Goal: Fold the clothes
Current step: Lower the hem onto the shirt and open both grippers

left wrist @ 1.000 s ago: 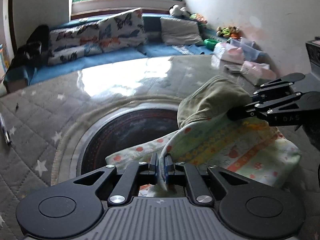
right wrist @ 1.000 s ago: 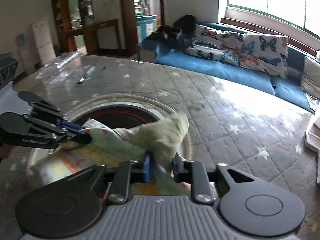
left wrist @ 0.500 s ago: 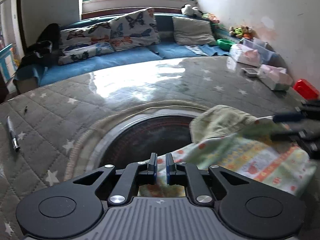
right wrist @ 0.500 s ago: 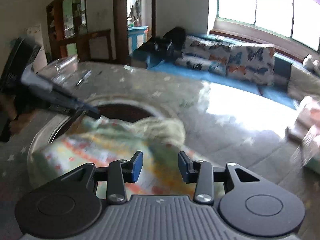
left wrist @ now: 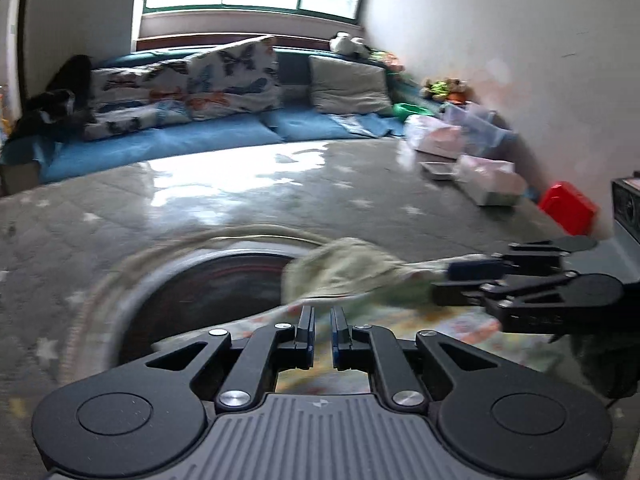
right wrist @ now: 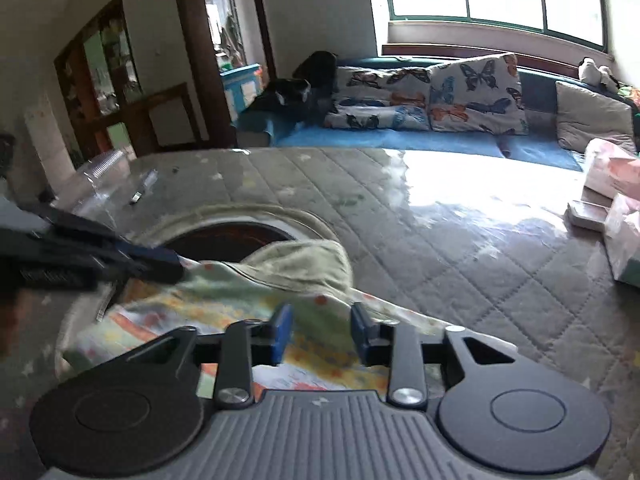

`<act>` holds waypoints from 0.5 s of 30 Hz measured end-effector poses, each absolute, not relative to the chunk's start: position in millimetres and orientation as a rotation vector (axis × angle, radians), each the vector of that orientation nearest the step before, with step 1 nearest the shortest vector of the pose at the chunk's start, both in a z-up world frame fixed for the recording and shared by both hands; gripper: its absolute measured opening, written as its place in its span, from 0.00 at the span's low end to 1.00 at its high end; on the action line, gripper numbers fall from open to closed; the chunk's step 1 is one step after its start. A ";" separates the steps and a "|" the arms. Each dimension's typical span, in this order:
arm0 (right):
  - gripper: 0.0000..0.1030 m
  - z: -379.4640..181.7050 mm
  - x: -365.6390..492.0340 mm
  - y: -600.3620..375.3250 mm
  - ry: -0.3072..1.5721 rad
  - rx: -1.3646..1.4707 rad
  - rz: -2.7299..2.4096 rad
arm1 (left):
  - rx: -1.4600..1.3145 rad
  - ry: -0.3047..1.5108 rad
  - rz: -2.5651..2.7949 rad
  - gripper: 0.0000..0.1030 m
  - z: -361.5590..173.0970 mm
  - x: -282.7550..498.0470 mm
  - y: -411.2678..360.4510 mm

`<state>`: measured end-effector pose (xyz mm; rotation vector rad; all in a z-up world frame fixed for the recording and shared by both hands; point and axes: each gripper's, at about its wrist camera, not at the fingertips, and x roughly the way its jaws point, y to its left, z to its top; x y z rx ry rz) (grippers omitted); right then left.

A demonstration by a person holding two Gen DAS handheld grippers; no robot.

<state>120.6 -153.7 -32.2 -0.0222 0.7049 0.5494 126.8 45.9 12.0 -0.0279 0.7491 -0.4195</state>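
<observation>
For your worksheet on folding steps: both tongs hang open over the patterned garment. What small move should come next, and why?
Probably lower the right tongs and close them on the green edge of the garment. Both they and the left tongs are open and hold nothing, and the cloth lies bunched, partly over the round opening.

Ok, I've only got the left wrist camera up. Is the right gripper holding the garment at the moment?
Observer: No. In the right wrist view the right gripper is open, its jaws wide apart, and the patterned garment lies ungripped below them.
Operator: And what's off to the left, outside my picture?
Observer: A wooden cabinet stands against the wall beside an open doorway.
</observation>
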 end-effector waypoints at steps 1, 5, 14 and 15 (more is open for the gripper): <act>0.23 -31.1 121.9 -151.6 0.705 -0.018 0.559 | -0.029 0.754 -0.429 0.09 9.5 128.6 40.1; 0.20 -37.5 131.8 -141.3 0.727 -0.024 0.571 | -0.046 0.781 -0.433 0.09 -2.2 140.6 28.4; 0.17 -54.4 145.0 -130.1 0.778 -0.059 0.560 | -0.091 0.833 -0.379 0.09 -25.3 154.4 34.4; 0.19 -52.4 141.7 -129.4 0.773 -0.068 0.564 | -0.091 0.827 -0.380 0.09 -23.4 151.7 34.6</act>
